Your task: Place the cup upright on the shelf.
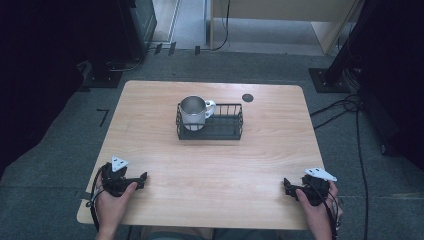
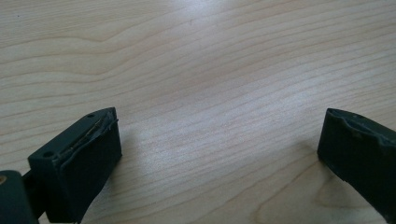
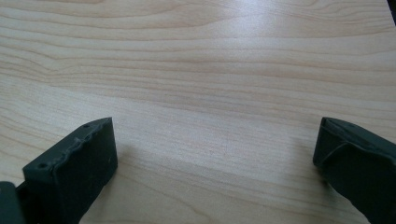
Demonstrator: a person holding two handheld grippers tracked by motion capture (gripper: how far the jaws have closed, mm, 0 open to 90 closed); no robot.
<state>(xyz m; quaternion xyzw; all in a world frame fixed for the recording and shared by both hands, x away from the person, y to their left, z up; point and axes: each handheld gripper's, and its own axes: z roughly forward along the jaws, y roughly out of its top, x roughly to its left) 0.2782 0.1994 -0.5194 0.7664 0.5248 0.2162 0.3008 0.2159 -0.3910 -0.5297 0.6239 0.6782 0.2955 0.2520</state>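
Tabletop of pale wood grain (image 1: 210, 165), rectangular with rounded corners, carries everything in the high view. Toward its twelve o'clock side, a little short of the far edge, sits a black wire basket (image 1: 225, 128), long and low; a shiny metal mug with a white handle (image 1: 194, 113) stands upright inside the basket's nine o'clock end, its handle pointing toward three o'clock. A small dark round disc (image 1: 247, 98) lies on the wood just beyond the basket, at about one o'clock from it. Near the table's six o'clock edge, well apart from the basket and from each other, the person's two hands rest on the wood, each around a black two-jaw tool. The left gripper (image 1: 142, 180) lies at roughly seven o'clock from the mug, jaws pointing toward three o'clock, a grey three-cornered plate on top. The right gripper (image 1: 287, 186) lies at roughly five o'clock from the mug, jaws pointing toward nine o'clock. In the left gripper view, the left gripper (image 2: 219, 154) has its jaws spread wide, with bare wood between them and nothing gripped. In the right gripper view, the right gripper (image 3: 215, 156) is likewise spread wide over bare wood, holding nothing; the mug stands far from both pairs of jaws.
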